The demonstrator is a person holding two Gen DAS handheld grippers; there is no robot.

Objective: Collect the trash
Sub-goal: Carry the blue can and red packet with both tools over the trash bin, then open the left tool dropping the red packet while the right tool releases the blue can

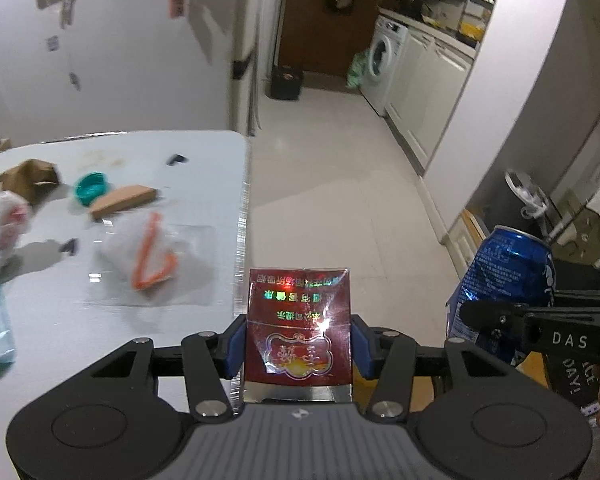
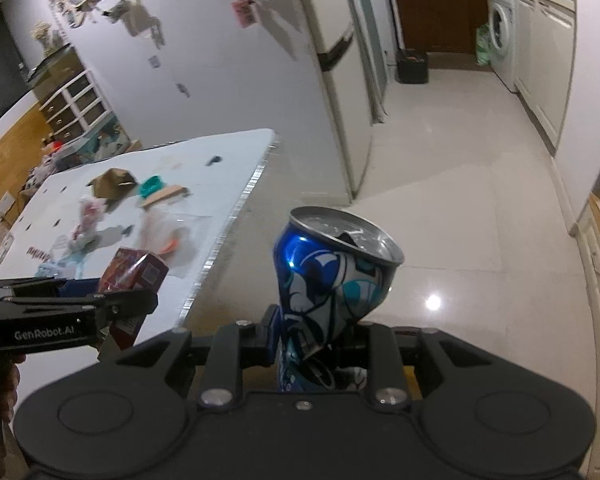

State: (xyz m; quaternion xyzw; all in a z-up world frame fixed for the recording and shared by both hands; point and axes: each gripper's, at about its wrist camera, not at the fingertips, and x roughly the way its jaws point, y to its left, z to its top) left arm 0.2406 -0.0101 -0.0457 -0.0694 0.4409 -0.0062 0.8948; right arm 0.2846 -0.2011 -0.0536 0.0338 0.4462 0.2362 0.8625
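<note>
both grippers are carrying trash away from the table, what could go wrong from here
The right gripper pinches the crushed can only at its crumpled lower end, so it might twist out. The glossy red pack could slip from the left gripper. The can's open top tilts, so leftover liquid might drip.

Red cigarette pack [image 1: 299, 328]: glossy cellophane wrap, holographic print, foil edge at base. Crushed blue aluminium can [image 2: 332, 276]: shiny metal, dented wall, bare silver lid. Black gripper bodies: matt plastic, blue pads [image 1: 236, 344] look rubbery. White table [image 1: 100, 320]: smooth, slight sheen, bright metallic edge strip. Brown cardboard piece [image 1: 122, 200]: matt. Clear plastic bag [image 1: 152, 256]: crinkled, glossy. Floor tiles [image 2: 460, 240]: polished, reflective.
</note>
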